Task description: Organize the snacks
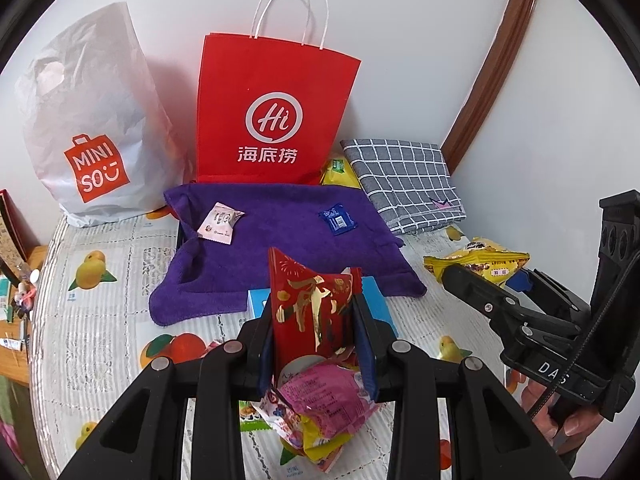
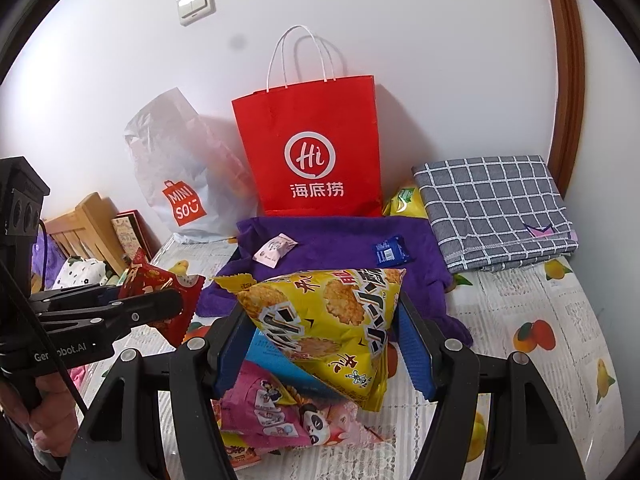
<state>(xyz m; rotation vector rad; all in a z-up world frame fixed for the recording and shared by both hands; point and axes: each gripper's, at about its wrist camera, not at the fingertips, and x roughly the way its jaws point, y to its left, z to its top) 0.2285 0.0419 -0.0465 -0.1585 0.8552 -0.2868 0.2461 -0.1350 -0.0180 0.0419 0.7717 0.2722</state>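
Now the left tongs [image 1: 316, 320] grip a red snack packet [image 1: 312, 300] and the right tongs [image 2: 320, 340] grip a yellow snack bag [image 2: 328, 320], both near the purple towel [image 1: 280, 240].

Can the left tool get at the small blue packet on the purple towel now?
Probably not yet. The left tool is shut on a red snack packet, so its jaws are full. The path to the blue packet on the purple towel looks free otherwise.
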